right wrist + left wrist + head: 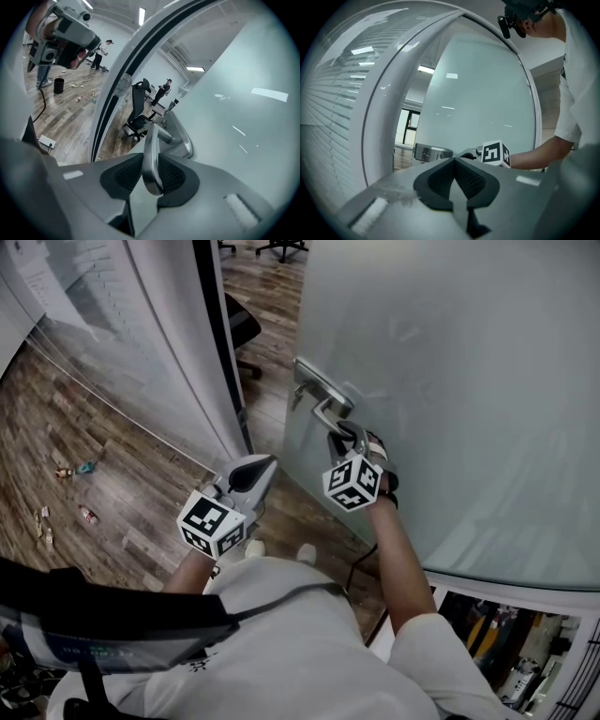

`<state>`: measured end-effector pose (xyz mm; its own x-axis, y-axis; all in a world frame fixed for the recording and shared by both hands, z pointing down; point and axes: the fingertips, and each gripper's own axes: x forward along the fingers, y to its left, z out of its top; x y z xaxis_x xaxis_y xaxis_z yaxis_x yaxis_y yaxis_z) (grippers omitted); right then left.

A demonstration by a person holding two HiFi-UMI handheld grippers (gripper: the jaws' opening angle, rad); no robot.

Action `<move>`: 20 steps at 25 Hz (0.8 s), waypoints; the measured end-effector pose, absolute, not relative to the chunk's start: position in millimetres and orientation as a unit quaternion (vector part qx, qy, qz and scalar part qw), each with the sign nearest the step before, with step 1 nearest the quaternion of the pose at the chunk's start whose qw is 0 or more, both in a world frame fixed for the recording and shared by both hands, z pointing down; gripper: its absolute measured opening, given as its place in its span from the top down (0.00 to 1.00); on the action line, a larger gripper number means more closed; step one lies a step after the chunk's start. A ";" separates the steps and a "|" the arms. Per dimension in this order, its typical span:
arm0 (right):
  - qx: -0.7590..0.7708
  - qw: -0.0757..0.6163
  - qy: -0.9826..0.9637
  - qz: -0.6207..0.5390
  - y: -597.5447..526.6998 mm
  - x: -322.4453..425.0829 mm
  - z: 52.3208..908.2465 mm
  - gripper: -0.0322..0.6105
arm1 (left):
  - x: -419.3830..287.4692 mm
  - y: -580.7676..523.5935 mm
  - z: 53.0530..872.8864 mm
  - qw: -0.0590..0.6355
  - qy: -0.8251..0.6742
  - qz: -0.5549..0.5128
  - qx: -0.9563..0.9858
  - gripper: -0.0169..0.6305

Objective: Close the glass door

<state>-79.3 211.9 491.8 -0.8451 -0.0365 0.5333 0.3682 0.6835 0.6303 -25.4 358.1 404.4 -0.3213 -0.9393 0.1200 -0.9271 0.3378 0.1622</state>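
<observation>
frosted glass door stands ajar, its free edge apart from the frame on the left, with floor showing in the gap. the right claw is half closed on the metal handle, pads seemingly pressed to both sides; the lever's long axis runs out along the claw. the left claw is pinched together, empty, near the door's edge. closing likely means carrying the handle toward the frame.
</observation>
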 end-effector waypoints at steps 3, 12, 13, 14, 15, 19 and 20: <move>-0.099 0.257 -0.878 -0.392 220.6 -74.7 491.5 0.79 | -26.2 362.4 405.3 0.098 -0.814 -0.030 0.572 0.97; -0.098 0.242 -0.866 -0.426 243.0 -57.1 493.8 0.79 | -24.3 367.5 412.2 0.101 -0.818 -0.027 0.565 0.97; -0.097 0.241 -0.864 -0.431 245.3 -55.0 493.6 0.79 | -23.8 367.7 412.6 0.103 -0.819 -0.027 0.564 0.97; -0.095 0.239 -0.863 -0.436 247.9 -53.4 493.3 0.79 | -23.9 368.0 413.4 0.105 -0.820 -0.025 0.563 0.97; -0.094 0.236 -0.862 -0.439 250.6 -52.2 493.1 0.79 | -24.5 368.6 414.8 0.109 -0.821 -0.022 0.560 0.97; -0.087 0.227 -0.861 -0.447 260.3 -46.8 495.8 0.79 | -22.4 369.9 419.6 0.114 -0.820 -0.018 0.561 0.98; -0.086 0.226 -0.860 -0.449 261.9 -44.8 497.2 0.79 | -20.7 369.7 420.8 0.113 -0.819 -0.018 0.562 0.98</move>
<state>-44.8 261.9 497.2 -0.8831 -0.0549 0.4660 0.3510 0.5816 0.7338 -20.7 369.7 420.8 -0.3427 -0.9247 0.1657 -0.9166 0.3678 0.1566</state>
